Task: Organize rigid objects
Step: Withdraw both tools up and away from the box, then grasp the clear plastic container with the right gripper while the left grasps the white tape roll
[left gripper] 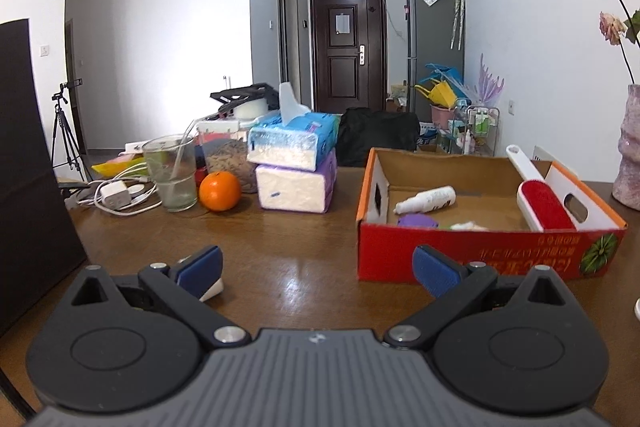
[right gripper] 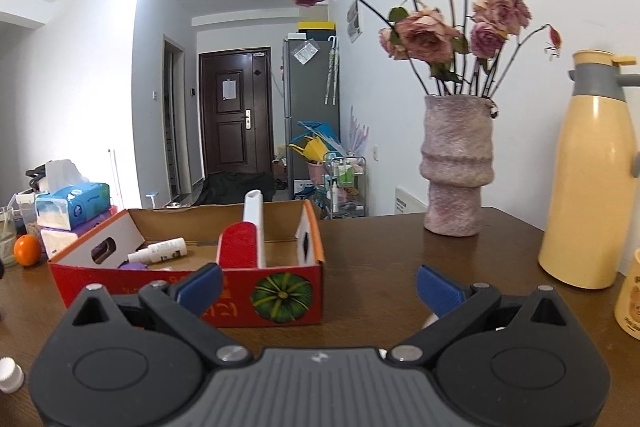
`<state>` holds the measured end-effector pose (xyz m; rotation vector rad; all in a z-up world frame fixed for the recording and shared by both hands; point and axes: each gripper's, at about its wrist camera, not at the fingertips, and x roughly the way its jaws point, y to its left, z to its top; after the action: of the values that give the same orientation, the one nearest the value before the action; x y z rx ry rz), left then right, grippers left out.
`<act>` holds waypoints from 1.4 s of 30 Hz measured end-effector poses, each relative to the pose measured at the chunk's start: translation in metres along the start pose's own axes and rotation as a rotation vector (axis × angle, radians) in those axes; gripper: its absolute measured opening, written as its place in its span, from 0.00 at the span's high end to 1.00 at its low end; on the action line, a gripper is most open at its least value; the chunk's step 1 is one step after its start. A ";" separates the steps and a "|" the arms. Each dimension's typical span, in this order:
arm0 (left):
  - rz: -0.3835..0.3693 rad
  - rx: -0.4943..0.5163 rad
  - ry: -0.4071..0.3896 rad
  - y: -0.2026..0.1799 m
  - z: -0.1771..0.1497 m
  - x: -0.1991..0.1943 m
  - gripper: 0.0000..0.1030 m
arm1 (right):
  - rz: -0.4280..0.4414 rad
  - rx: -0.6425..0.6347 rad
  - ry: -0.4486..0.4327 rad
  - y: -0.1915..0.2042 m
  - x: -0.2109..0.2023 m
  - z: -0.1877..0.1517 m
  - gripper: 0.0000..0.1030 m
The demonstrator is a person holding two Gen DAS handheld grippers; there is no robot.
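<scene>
Left wrist view: the left gripper [left gripper: 318, 269] hovers empty with jaws spread wide over the brown wooden table [left gripper: 280, 239]; the red cardboard box [left gripper: 472, 255], far right, contains a white bottle [left gripper: 428, 199] and a red lint brush [left gripper: 540, 199]. Right wrist view: the right gripper [right gripper: 319, 289], likewise spread and empty, sits near the same box [right gripper: 192, 287], left of a mauve vase [right gripper: 456, 167].

Box [left gripper: 472, 259]: red outside with green-and-yellow pumpkin print, orange rim, brown cardboard inside. Lint brush [left gripper: 544, 205]: red face, white handle. Bottle [left gripper: 428, 199]: white. Orange [left gripper: 220, 191], 9 o'clock of box: orange. Tissue packs [left gripper: 296, 163]: blue over purple. Thermos [right gripper: 588, 179]: cream, grey collar. Vase [right gripper: 456, 167]: mottled pink. Table [left gripper: 300, 247]: dark brown wood.
</scene>
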<state>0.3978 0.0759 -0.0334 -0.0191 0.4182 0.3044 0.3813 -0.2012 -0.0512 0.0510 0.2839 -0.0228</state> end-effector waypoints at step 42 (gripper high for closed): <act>0.040 -0.125 0.116 0.078 -0.031 -0.010 0.00 | -0.155 -0.073 0.151 -0.089 -0.025 -0.036 0.00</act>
<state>0.3537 0.1445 -0.0547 -0.1511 0.5147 0.3700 0.3443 -0.2878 -0.0832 -0.0424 0.4391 -0.1627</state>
